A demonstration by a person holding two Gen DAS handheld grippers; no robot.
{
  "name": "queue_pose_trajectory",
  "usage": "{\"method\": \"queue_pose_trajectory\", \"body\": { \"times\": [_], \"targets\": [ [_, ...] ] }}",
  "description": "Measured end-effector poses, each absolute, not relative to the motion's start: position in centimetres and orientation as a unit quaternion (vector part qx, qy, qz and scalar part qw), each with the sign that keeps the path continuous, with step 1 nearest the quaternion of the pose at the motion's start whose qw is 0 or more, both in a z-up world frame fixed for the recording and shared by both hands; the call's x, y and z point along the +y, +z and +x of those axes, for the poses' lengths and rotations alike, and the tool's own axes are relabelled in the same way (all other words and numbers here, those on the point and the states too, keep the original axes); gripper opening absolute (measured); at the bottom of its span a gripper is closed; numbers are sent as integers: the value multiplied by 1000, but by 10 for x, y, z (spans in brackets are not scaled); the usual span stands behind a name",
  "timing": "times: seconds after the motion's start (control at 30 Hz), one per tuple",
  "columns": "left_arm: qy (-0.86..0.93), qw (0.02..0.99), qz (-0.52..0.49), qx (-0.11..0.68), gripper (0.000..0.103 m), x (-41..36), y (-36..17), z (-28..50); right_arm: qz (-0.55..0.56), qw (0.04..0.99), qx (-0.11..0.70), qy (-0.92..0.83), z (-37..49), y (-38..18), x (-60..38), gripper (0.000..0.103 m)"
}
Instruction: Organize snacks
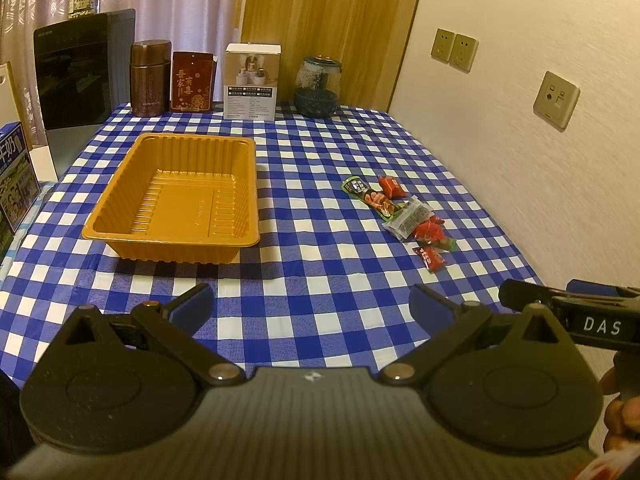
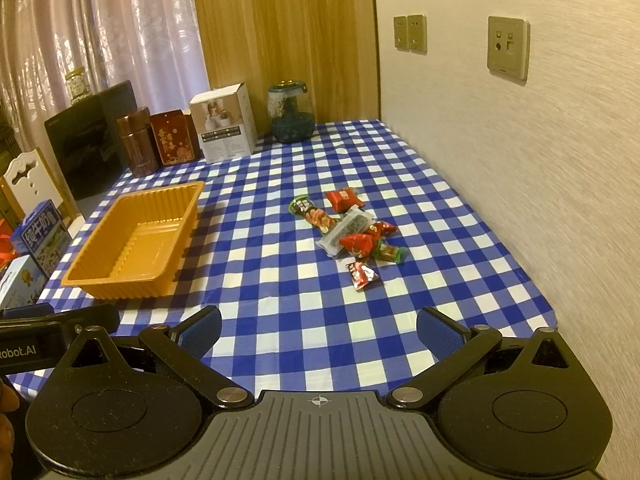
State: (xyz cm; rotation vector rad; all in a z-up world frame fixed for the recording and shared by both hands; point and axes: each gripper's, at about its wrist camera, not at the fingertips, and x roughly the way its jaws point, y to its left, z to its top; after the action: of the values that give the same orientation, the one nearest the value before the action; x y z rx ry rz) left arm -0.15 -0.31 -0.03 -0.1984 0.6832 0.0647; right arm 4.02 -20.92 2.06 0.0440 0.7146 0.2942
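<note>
Right wrist view: my right gripper and left gripper both hang spread wide, empty, w/ snacks heaped right of the bare tray. Risk (my guess): wrappers overlap, so I may pinch two or skid one off the cloth.

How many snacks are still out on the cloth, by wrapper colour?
Red wrappers: 3, maybe a fourth where they overlap
Green-and-black packet: 1
Clear packet: 1
Green-ended candy: 1
Total: 6, perhaps 7
</note>
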Motion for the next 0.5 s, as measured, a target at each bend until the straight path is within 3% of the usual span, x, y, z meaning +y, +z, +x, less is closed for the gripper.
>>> {"method": "queue_pose_trajectory", "body": {
  "times": [0.5],
  "targets": [
    [31, 937, -97, 335, 103, -4, -1, -2, 23, 926, 348, 142, 42, 22, -212, 103]
  ]
}}
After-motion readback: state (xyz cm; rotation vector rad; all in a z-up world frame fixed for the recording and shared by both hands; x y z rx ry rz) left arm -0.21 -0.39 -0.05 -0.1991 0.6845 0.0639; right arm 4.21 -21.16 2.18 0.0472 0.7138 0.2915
